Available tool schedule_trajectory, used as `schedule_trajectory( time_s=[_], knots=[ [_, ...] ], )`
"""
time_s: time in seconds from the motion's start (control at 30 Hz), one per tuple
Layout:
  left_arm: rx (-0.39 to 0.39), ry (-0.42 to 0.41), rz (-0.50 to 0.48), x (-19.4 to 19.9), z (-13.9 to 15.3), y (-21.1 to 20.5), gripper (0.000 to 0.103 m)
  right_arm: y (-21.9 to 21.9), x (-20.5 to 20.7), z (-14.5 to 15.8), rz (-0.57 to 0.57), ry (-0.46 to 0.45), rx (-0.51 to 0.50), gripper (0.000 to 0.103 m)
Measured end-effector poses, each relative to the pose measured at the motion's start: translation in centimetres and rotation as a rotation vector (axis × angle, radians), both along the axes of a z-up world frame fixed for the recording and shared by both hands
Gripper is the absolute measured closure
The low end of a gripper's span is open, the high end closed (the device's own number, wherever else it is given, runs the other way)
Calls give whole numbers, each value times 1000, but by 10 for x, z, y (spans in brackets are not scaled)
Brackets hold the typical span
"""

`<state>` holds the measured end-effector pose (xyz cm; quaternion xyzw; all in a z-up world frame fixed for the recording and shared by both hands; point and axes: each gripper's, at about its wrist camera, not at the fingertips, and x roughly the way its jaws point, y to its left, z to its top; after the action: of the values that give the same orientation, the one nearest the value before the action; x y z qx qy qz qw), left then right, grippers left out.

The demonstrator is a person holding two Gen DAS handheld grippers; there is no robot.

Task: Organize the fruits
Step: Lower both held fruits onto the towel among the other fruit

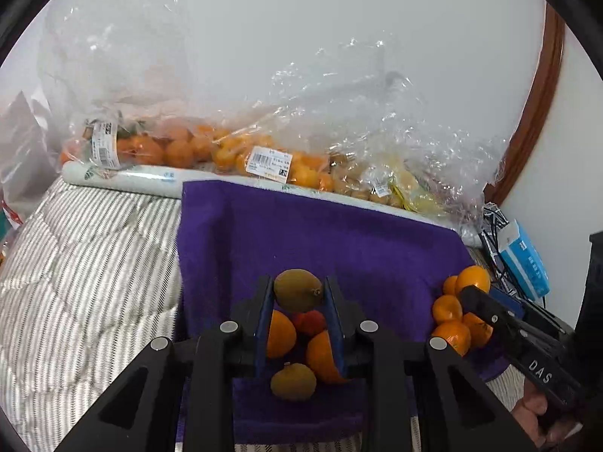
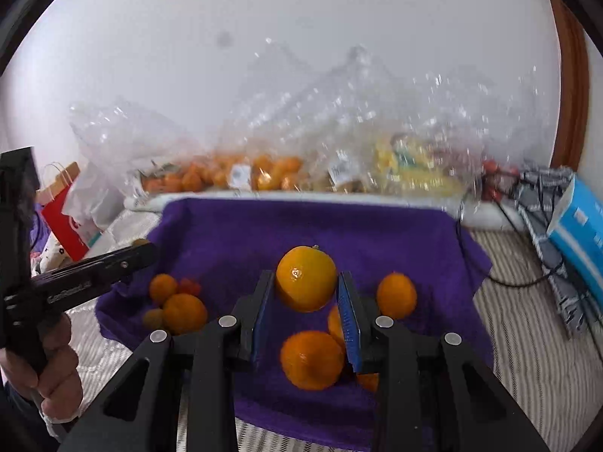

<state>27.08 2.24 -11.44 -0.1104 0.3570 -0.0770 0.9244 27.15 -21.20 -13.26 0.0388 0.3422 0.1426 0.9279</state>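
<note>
Grippers first, nearest the lenses. Left gripper (image 1: 298,293) is clamping a brown-green oval fruit, likely a kiwi (image 1: 297,289), between its blue ribbed pads; jaws are pressing both flanks and the fruit is riding at the fingertips, clear of the cloth. Right gripper (image 2: 306,282) is pinching a glossy orange (image 2: 306,278) the same way, stem nub up, held above the pile. Both grips are sitting across the widest part of the fruit, probably so the round skins do not squirt out.

Under the left fingers a mixed cluster is lying on the purple towel (image 1: 339,233): two oranges, a small red fruit (image 1: 309,322) and a second kiwi (image 1: 293,381), touching one another. Under the right fingers an all-orange group (image 2: 312,359) is gathering, with one more orange (image 2: 396,295) just beside it. My reading: sorting by kind is partway done, citrus going to one side of the towel and the mixed pile being thinned out.

Towel is looking soft and napped, good for stopping rolling. It is spread over a striped quilt (image 1: 94,263) with a padded, stitched surface.

Farther back, a white roll (image 1: 128,180) is lying along the towel's far edge. Behind it, crinkled clear plastic bags (image 1: 264,150) with price labels are holding more oranges and yellowish fruit, slumping against the pale wall. A blue box (image 2: 580,222) is leaning at far right.
</note>
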Motion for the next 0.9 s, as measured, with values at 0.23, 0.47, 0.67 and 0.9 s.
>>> schedule_trajectory(
  time_s=[0.23,0.47,0.67,0.9],
  knots=[
    [61,5,-12,1,-12,-10,78,4,2,-11,-4,-1,-3,69],
    [63,-7,-17,0,-14,-9,78,12,8,-26,11,35,-38,69],
    [27,1,-24,1,-13,-6,71,17,4,-25,20,10,-64,69],
    [59,-14,-25,-2,-14,-12,58,12,3,-23,7,12,-51,58]
  ],
)
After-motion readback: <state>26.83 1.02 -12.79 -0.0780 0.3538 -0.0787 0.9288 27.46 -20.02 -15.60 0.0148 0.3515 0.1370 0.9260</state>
